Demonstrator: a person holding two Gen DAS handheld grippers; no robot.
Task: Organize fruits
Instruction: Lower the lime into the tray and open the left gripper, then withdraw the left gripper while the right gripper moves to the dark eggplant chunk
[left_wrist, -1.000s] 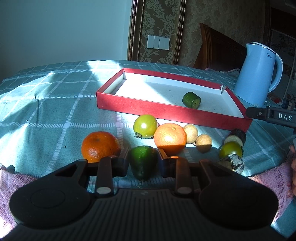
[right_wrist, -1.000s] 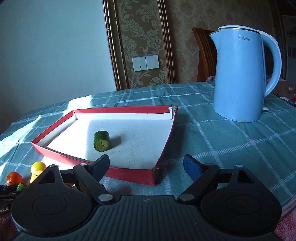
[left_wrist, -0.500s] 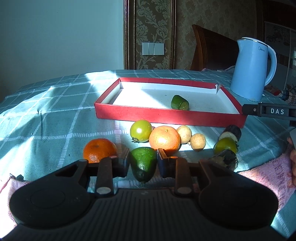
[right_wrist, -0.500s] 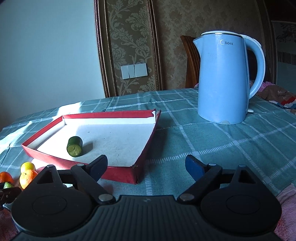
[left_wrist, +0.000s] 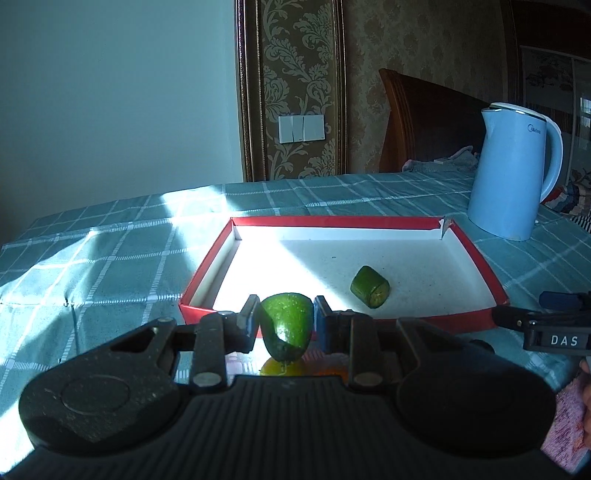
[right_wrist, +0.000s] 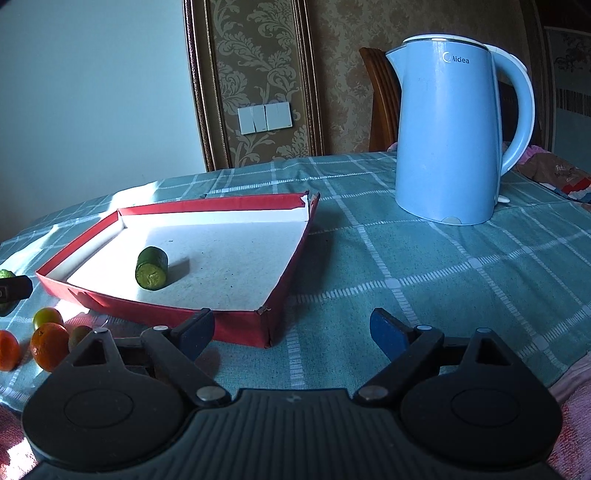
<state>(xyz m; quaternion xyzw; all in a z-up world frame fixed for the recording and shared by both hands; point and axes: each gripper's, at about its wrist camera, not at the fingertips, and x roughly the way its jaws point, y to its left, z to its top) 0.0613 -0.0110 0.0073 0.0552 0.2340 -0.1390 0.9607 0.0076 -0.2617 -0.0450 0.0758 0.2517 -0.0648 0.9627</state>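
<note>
My left gripper is shut on a green fruit piece and holds it in the air at the near rim of the red tray. A green cylinder piece lies inside the tray; it also shows in the right wrist view. My right gripper is open and empty, low over the tablecloth by the tray's near right corner. Oranges and a yellow-green fruit lie on the cloth in front of the tray.
A light blue kettle stands on the checked tablecloth to the right of the tray; it also shows in the left wrist view. A wooden chair stands behind the table. Pink cloth lies at the near edge.
My left gripper has lifted the green fruit piece off the cloth and carried it forward to the tray's near rim. The loose fruits have dropped below it. My right gripper stays open, shifted slightly.
</note>
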